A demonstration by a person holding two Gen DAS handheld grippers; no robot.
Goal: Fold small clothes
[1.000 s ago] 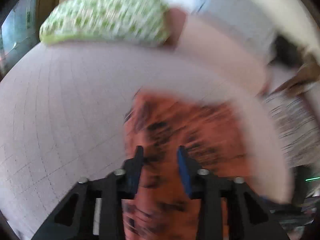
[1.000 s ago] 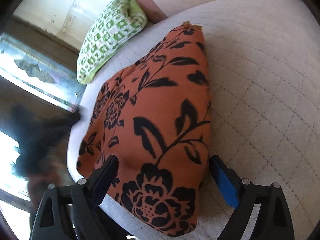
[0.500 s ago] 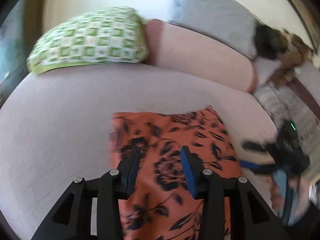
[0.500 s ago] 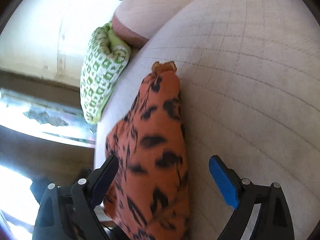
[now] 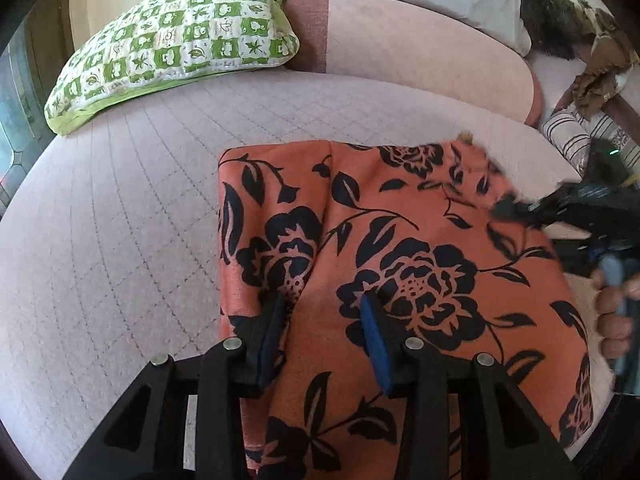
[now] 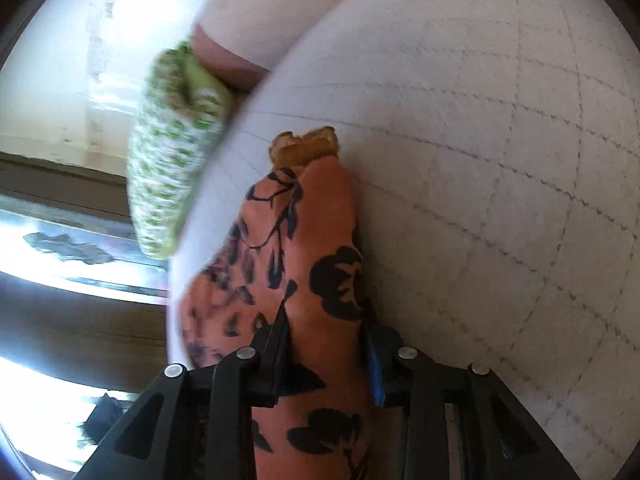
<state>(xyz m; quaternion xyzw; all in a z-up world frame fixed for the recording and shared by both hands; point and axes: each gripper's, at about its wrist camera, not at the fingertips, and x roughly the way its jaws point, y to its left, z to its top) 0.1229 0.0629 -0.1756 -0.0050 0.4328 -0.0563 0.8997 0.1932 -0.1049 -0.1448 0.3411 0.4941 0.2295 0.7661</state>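
Observation:
An orange garment with a black flower print (image 5: 400,240) lies folded on a pale quilted mattress (image 5: 120,220). My left gripper (image 5: 324,320) hovers over the garment's near left part with its jaws partly apart and cloth between them; a grip is not clear. My right gripper (image 6: 326,344) has its jaws closed in on a bunched ridge of the same garment (image 6: 304,264) at its right edge. The right gripper and the hand holding it also show at the right of the left wrist view (image 5: 580,216).
A green and white checked pillow (image 5: 172,44) lies at the mattress's far left, beside a pink bolster (image 5: 420,44). A striped cloth (image 5: 576,136) and dark clutter sit at the far right. A window lies beyond the mattress edge (image 6: 60,248).
The right gripper went from wide open over the garment to closed in on its edge. The left gripper drew back, and the garment now lies flatter and folded.

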